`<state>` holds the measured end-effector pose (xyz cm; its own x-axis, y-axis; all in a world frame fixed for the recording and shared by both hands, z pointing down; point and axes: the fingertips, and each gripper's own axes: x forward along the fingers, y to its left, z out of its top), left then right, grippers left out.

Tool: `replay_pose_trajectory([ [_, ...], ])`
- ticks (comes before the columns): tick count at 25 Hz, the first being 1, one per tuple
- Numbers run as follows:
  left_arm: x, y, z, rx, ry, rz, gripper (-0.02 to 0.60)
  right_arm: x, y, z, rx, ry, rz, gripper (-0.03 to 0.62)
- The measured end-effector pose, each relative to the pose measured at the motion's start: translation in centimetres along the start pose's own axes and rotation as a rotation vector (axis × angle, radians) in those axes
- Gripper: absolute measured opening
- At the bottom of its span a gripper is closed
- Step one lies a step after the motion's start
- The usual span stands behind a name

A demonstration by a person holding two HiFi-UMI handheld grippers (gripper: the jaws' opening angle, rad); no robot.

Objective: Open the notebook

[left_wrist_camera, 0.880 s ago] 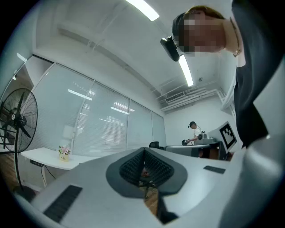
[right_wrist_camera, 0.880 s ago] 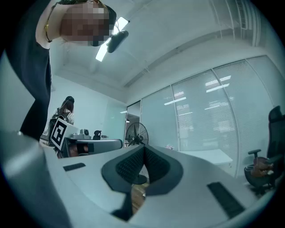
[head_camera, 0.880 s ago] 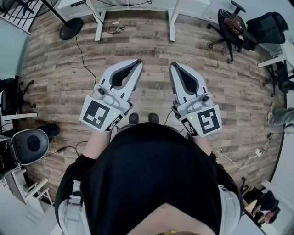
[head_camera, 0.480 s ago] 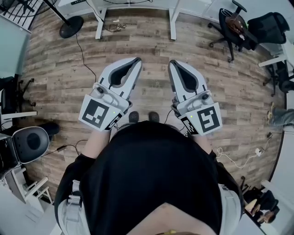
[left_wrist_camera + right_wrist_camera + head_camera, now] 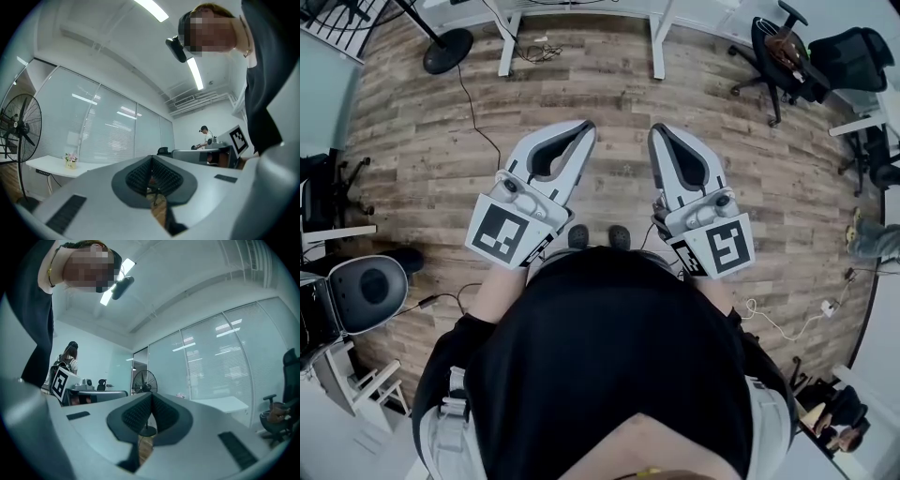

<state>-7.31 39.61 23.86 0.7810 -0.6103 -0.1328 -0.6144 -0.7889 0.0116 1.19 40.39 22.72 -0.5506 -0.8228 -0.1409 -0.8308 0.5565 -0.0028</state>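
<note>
The left hand-held gripper (image 5: 585,129) and the right hand-held gripper (image 5: 657,132) sit side by side, a little apart, over the brown wooden plank floor (image 5: 609,89). Two dark shoe tips (image 5: 577,236) stand on the floor near them, between the two. Far left is a round black fan base (image 5: 448,49). Just right of it stand white metal desk legs (image 5: 508,42). Far right is a black office chair on wheels (image 5: 780,56). Near right, a thin white cable (image 5: 783,328) lies on the floor.

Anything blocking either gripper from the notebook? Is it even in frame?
No notebook shows in any view, so no obstruction can be judged. The left gripper and right gripper are both shut and empty, held side by side over the wooden floor in front of the person.
</note>
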Motion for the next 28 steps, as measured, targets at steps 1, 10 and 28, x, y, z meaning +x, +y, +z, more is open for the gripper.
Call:
replay_pose_trajectory([
  [1,-0.3,0.3,0.0,0.002,0.0,-0.003,0.012,0.2,0.3,-0.1,0.0,0.0,-0.003,0.003],
  [10,-3.4,2.5,0.0,0.006,0.006,-0.047,0.012,1.9,3.7,-1.0,0.001,-0.015,-0.049,0.004],
  [28,-2.2,4.4,-0.6,-0.014,-0.003,-0.081,0.012,4.2,2.7,-1.6,0.001,-0.013,-0.075,0.005],
])
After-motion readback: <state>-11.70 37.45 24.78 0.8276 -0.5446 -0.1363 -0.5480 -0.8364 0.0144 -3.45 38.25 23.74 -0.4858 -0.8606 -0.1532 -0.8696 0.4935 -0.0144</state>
